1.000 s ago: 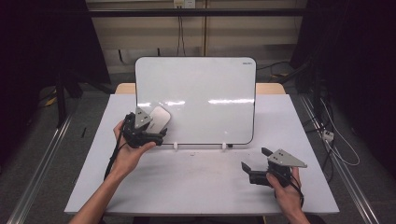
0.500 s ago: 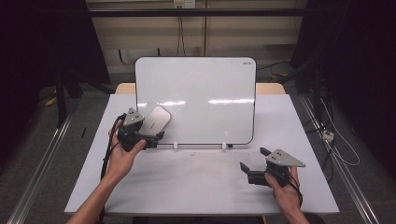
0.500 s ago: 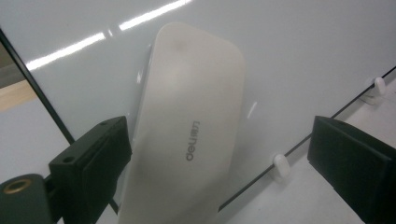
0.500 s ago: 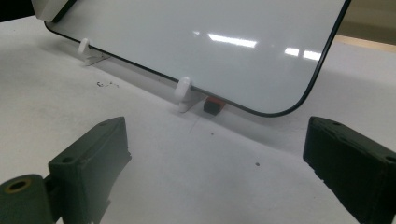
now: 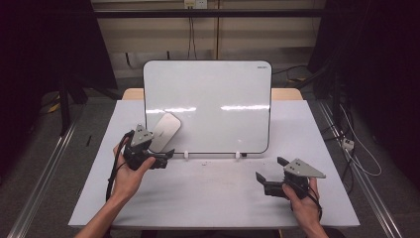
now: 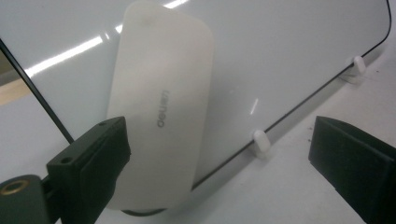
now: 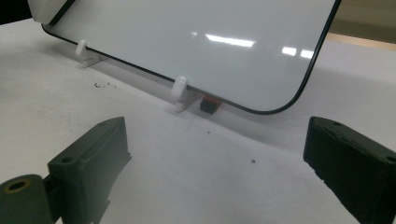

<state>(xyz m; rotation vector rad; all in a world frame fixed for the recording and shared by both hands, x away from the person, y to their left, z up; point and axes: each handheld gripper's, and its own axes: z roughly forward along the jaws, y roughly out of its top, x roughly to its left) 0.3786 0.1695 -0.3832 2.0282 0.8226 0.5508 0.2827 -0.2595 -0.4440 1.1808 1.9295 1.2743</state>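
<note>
Eraser [image 6: 161, 121] parked on whiteboard [image 5: 213, 99], lower left corner; board looks wiped clean. Left gripper [image 5: 166, 154] jaws just opened wide, eraser released. Right gripper [image 5: 270, 173] open, empty. Likely only withdrawal left.

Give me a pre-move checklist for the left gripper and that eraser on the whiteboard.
1. Left gripper jaws open, just opened wider: ok.
2. Eraser free of the jaws, none pressing on it in the left gripper view: ok.
3. Eraser resting on the whiteboard at its lower left corner: ok.
4. What holds the eraser there: cannot tell.
5. Whiteboard upright on its white feet: ok.
6. Right gripper open, on the table, away from the board: ok.
</note>
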